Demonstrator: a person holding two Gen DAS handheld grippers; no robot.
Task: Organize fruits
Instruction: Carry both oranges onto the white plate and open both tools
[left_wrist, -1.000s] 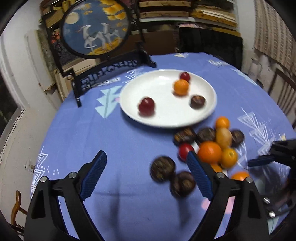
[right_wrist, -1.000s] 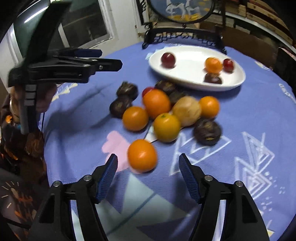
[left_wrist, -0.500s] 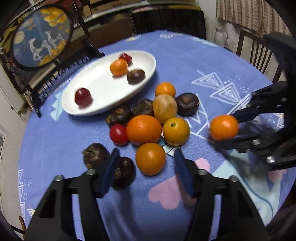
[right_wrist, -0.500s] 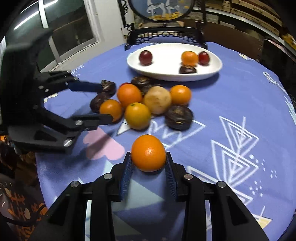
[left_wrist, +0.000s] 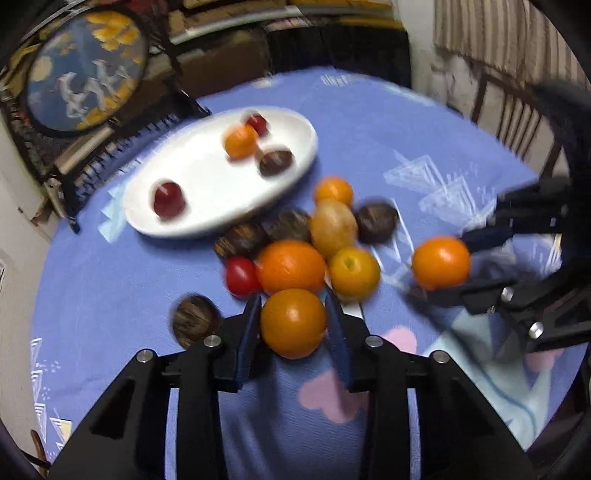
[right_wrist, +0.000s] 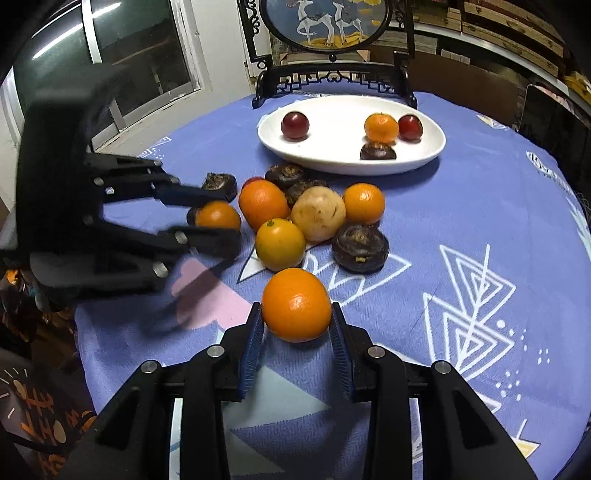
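Note:
My left gripper (left_wrist: 292, 318) is shut on an orange (left_wrist: 293, 323) at the near edge of the fruit pile; it also shows in the right wrist view (right_wrist: 218, 216). My right gripper (right_wrist: 296, 320) is shut on another orange (right_wrist: 296, 304), seen from the left wrist view (left_wrist: 440, 263) held above the cloth. The pile holds a big orange (left_wrist: 291, 266), a yellow citrus (left_wrist: 354, 272), a tan round fruit (left_wrist: 332, 228), a cherry tomato (left_wrist: 241, 276) and dark water chestnuts (left_wrist: 376, 223). The white plate (left_wrist: 207, 206) behind holds two red fruits, a small orange and a chestnut.
A framed round picture on a black stand (right_wrist: 332, 79) stands behind the plate at the table's far edge. A single chestnut (left_wrist: 192, 319) lies left of my left gripper. A chair (left_wrist: 513, 118) stands past the right edge. The round table has a blue patterned cloth (right_wrist: 480, 206).
My left gripper moved forward and closed on the orange at the pile's near edge. My right gripper keeps its orange and has lifted it slightly.

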